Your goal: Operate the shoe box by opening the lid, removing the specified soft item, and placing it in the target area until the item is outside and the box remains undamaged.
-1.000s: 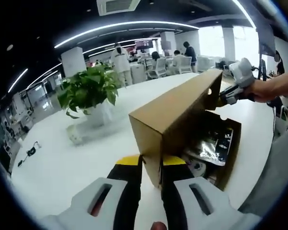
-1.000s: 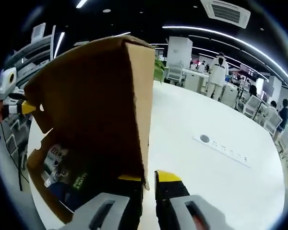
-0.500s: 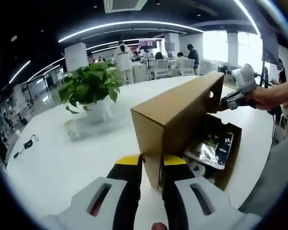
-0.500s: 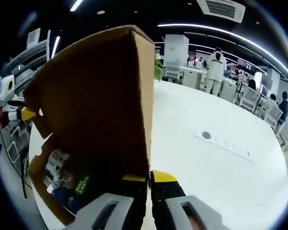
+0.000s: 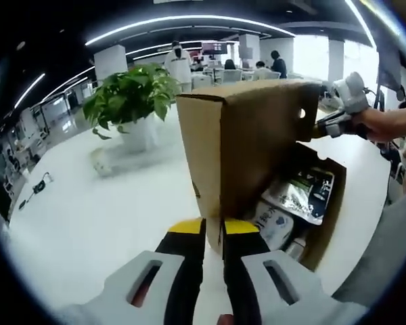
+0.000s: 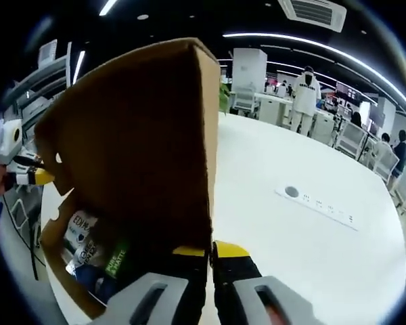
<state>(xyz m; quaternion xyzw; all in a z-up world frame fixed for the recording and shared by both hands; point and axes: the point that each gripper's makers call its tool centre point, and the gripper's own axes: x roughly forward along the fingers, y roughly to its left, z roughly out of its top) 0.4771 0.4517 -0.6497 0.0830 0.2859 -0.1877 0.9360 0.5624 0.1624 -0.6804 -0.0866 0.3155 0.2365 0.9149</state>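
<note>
Inside open shoe box [image 5: 325,203]: printed soft packets [image 5: 304,195], lid [image 5: 250,142] raised.

The left gripper [image 5: 214,233] has two black fingers [image 5: 187,271] with yellow tips, and they come out from a white body with long slots at 6 o'clock in the left gripper view. The right gripper [image 6: 210,252] has the same black, yellow and white parts. At 3 o'clock in the left gripper view, a bare hand [image 5: 386,123] is around the right gripper's white and black handle.
</note>
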